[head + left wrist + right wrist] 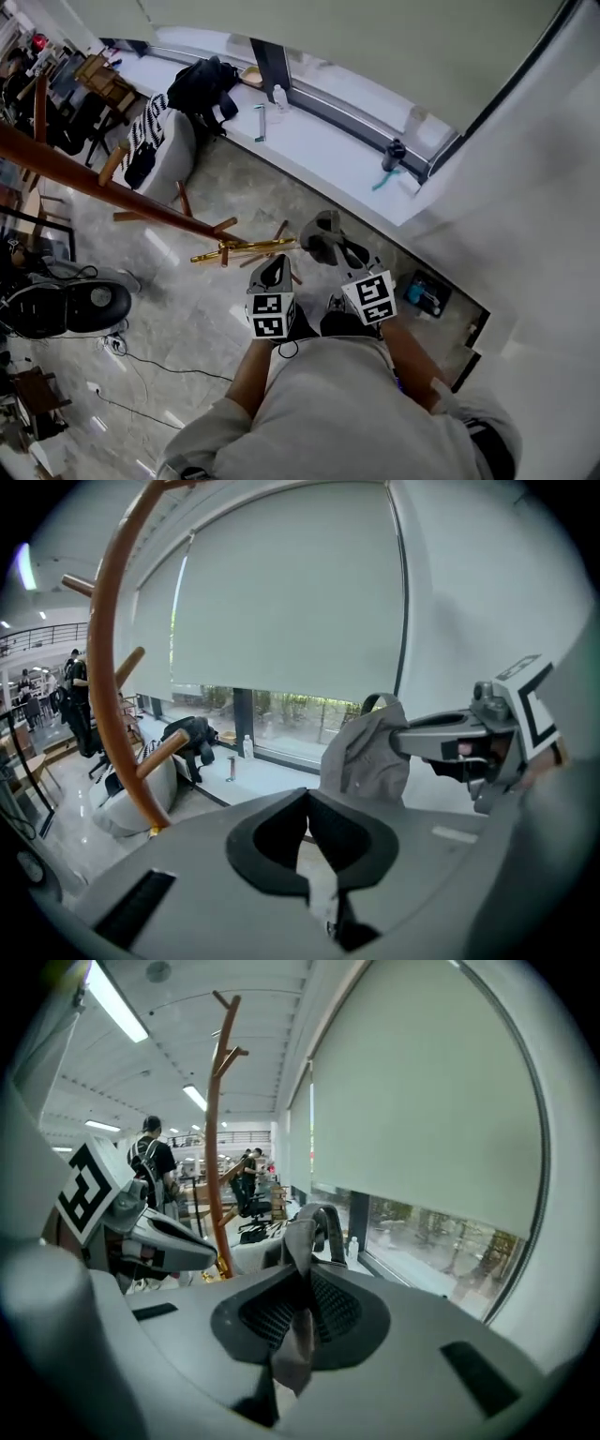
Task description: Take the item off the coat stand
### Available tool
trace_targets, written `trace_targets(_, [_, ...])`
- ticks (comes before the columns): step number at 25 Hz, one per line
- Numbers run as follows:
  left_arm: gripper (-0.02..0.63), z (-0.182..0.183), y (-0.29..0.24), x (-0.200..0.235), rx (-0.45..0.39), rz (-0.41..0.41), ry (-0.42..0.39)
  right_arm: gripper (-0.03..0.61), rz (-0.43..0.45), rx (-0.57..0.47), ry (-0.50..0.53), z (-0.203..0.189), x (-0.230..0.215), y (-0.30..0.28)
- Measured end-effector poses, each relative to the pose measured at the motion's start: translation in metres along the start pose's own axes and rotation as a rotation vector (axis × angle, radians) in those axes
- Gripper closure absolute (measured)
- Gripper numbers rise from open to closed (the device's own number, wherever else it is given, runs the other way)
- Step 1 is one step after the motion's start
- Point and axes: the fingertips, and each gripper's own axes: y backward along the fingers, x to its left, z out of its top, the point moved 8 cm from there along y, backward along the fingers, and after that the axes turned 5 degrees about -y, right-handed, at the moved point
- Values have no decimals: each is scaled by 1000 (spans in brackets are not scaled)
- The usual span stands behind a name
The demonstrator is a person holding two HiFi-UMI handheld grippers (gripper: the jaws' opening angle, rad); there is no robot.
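The wooden coat stand [141, 192] slants from the left edge down to its brass feet near the middle of the floor; its pole also shows in the left gripper view [108, 667] and the right gripper view [216, 1147]. A grey cloth item [319, 234] with a strap loop hangs clear of the pegs, to the right of the stand. My right gripper [336, 251] is shut on it, and the fabric is pinched between the pads [302, 1279]. The left gripper [274, 267] sits just left of it, shut with nothing inside [307, 799], and looks at the cloth item [366, 752].
A white window ledge [309, 141] runs along the back with a black bag [202, 84] and a dark bottle [394, 155] on it. A grey chair [173, 150] stands beside the stand. A black device [66, 307] and cables [159, 366] lie on the floor at left.
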Motion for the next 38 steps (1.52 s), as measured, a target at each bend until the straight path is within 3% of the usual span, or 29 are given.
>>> trace_targets(3, [603, 12, -7, -15, -29, -17, -22, 555, -86, -63, -70, -2, -19, 25])
trace_targets(10, [603, 34, -6, -32, -98, -72, -72, 557, -228, -137, -93, 6, -35, 61])
trace_targets(15, [603, 72, 0, -36, -195, -146, -149, 557, -331, -184, -100, 22, -36, 86])
trace_targets(21, [603, 99, 18, -34, -309, -202, -176, 557, -411, -288, -53, 56, -16, 111])
trace_targets(27, [603, 106, 43, -45, -368, -269, -208, 557, -457, -365, -15, 71, 10, 141])
trace_targets(38, [603, 106, 55, -51, -396, -318, -270, 557, -470, -359, 21, 70, 34, 154])
